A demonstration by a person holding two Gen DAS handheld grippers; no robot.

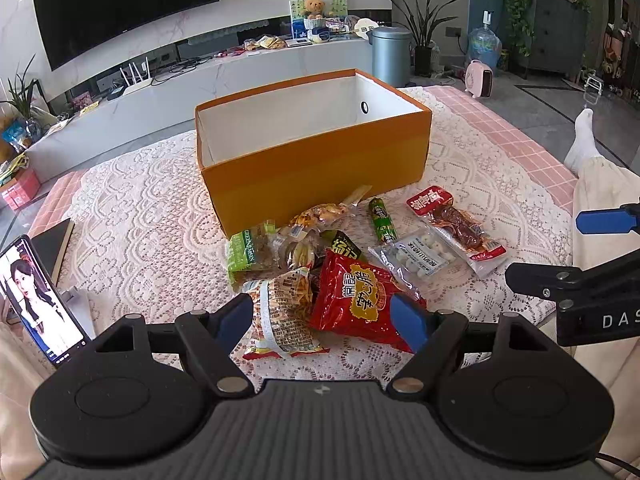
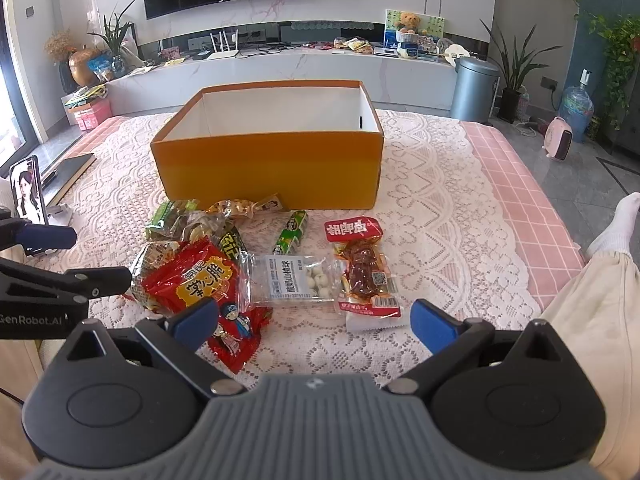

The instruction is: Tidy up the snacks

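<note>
A: Orange cardboard box (image 2: 268, 168) is standing open on the lace-covered bench (image 2: 440, 216), with nothing showing inside its white walls.

B: Where are the snacks lying?

A: They are lying on the lace just in front of the box. The red crisp bag (image 1: 360, 300) is overlapping the pile on the left. The clear pack of white balls (image 2: 304, 278) is lying beside it, and the red-labelled meat pack (image 2: 366, 268) is lying just to its right. The green stick (image 2: 291, 232) is resting between the pile and the meat pack.

B: State of each tool?

A: The left tool (image 1: 324, 318) is hovering over the red crisp bag with its jaws spread wide, gripping nothing. The right tool (image 2: 316, 322) is hanging near the clear pack, jaws likewise apart and empty
</note>
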